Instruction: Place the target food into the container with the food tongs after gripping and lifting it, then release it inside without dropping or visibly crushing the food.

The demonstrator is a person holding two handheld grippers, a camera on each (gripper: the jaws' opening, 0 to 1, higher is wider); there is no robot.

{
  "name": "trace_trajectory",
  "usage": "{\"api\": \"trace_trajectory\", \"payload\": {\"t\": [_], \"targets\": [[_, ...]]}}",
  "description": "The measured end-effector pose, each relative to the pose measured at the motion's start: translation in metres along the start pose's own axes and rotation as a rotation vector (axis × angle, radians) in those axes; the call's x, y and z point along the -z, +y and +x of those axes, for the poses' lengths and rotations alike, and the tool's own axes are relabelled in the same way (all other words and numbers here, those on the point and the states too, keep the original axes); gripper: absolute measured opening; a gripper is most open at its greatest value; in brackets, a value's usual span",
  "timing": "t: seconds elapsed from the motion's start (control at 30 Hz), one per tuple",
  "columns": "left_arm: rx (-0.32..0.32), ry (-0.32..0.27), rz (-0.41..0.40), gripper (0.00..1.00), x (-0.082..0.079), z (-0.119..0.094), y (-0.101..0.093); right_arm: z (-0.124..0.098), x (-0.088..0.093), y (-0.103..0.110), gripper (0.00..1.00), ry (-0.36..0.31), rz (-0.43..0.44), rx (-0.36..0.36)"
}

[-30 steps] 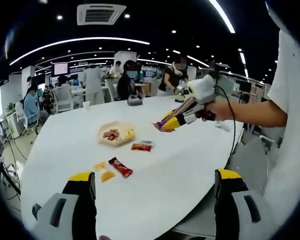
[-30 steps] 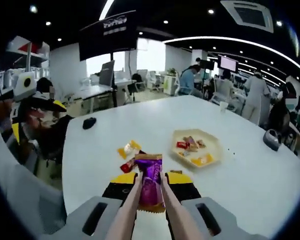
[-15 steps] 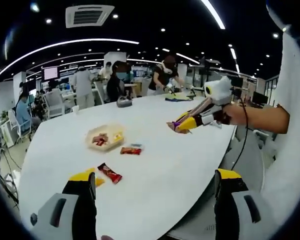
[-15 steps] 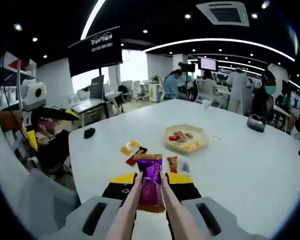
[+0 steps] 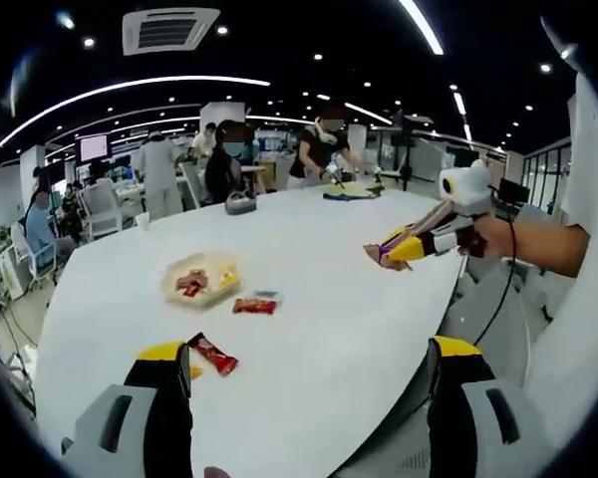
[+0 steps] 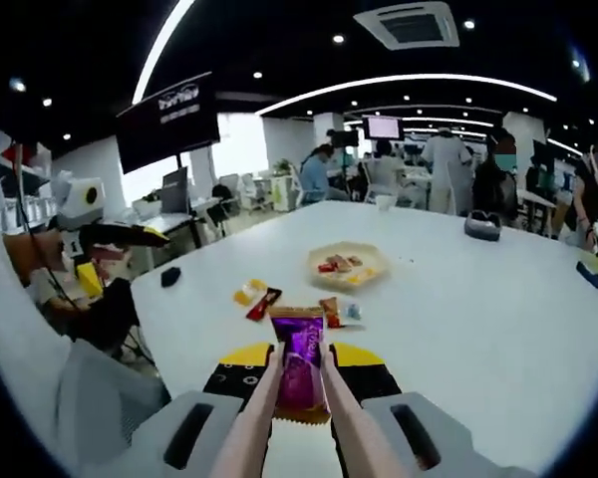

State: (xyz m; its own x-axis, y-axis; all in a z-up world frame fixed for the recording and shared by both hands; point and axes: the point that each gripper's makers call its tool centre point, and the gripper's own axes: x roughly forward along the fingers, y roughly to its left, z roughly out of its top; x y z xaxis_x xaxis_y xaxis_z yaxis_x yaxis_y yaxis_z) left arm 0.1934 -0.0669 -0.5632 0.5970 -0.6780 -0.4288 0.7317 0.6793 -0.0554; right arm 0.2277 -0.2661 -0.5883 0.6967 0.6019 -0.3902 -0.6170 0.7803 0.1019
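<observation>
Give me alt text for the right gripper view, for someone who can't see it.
The right claw holds tan food tongs pinching a purple snack packet above a white table. Farther along the table sits a shallow tray with wrapped snacks in it, with more wrapped snacks lying loose beside it; people sit and stand in the office behind.

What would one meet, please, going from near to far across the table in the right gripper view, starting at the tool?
Purple snack packet held in the tongs of the right tool → loose red and yellow snacks on the white table → tray of snacks → white cup at the far edge.
</observation>
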Motion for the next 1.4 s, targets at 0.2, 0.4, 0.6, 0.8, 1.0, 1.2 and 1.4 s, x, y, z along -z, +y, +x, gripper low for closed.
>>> {"api": "trace_trajectory", "payload": {"t": [0.2,0.4,0.6,0.8,1.0,1.2,1.4], "targets": [[0.008,0.002,0.001,0.99,0.001,-0.004,0.007,0.002,-0.004,0.000,0.20,-0.017,0.012,0.015],[-0.005,-0.018,-0.039,0.99,0.003,-0.004,0.011,0.010,-0.009,-0.002,0.21,-0.008,0.018,0.013],[-0.004,0.010,-0.012,0.99,0.012,-0.011,0.016,0.027,-0.020,-0.006,0.21,-0.023,0.031,0.015],[-0.004,-0.006,-0.045,0.99,0.014,-0.015,0.034,0.046,-0.031,-0.006,0.21,-0.007,0.026,0.022],[0.021,-0.016,-0.044,0.99,0.007,-0.018,0.063,0.064,-0.047,-0.008,0.21,0.003,0.041,0.062],[0.064,-0.036,-0.024,0.99,0.000,-0.022,0.090,0.078,-0.068,-0.011,0.21,-0.009,0.025,0.116],[0.109,-0.046,0.000,0.99,-0.001,-0.026,0.111,0.092,-0.082,-0.014,0.21,-0.014,0.031,0.162]]}}
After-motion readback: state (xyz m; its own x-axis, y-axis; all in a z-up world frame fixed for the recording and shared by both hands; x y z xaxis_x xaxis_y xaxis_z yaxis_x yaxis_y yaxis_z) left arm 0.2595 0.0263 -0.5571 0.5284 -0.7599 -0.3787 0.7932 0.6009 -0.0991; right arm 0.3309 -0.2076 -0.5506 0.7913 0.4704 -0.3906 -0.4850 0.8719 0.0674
